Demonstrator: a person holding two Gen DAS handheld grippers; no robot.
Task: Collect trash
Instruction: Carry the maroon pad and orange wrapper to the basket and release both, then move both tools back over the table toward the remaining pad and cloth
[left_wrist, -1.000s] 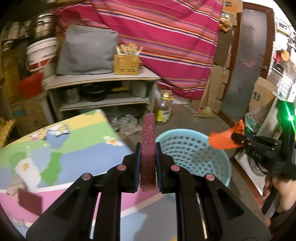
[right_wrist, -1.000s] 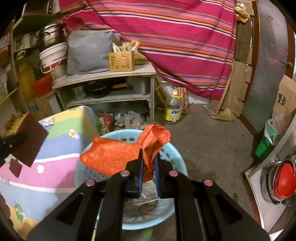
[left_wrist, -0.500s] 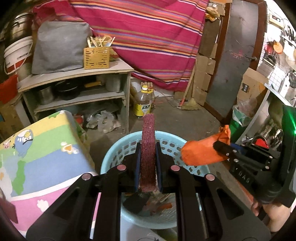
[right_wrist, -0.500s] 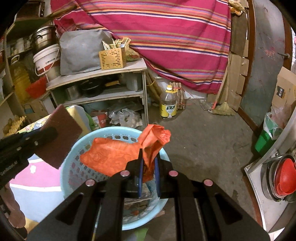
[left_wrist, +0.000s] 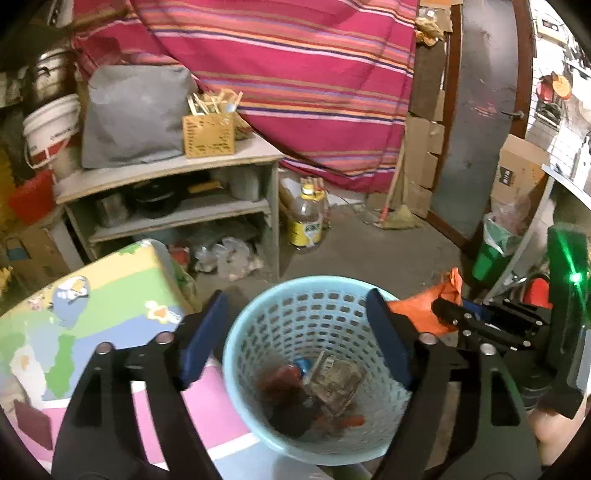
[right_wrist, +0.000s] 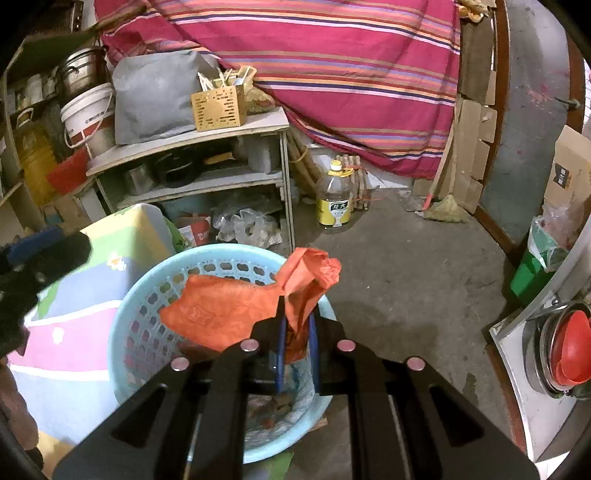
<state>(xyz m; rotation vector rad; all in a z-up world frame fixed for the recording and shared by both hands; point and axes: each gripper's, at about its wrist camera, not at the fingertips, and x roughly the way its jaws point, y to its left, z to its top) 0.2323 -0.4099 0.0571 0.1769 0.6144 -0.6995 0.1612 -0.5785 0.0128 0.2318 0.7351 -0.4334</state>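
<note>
A light blue perforated basket (left_wrist: 258, 325) stands on the floor beside the table and holds several pieces of trash, among them a dark red scouring pad (left_wrist: 277, 384) and crumpled wrappers (left_wrist: 336, 380). My left gripper (left_wrist: 297, 332) is open and empty right above the basket. My right gripper (right_wrist: 295, 332) is shut on a crumpled orange plastic bag (right_wrist: 229, 310) and holds it over the basket's (right_wrist: 147, 295) right rim. The bag (left_wrist: 424, 310) and the right gripper (left_wrist: 461, 317) also show at the right of the left wrist view.
A table with a colourful cartoon cover (left_wrist: 92, 302) is left of the basket, with a dark red pad (left_wrist: 33, 424) on it. A shelf unit (right_wrist: 207, 147) with pots, an oil bottle (right_wrist: 334, 199) and a green bin (right_wrist: 535, 266) stand around the concrete floor.
My left gripper has opened and let go of the dark red scouring pad, which now lies in the basket. My right gripper still holds the orange bag over the rim.
</note>
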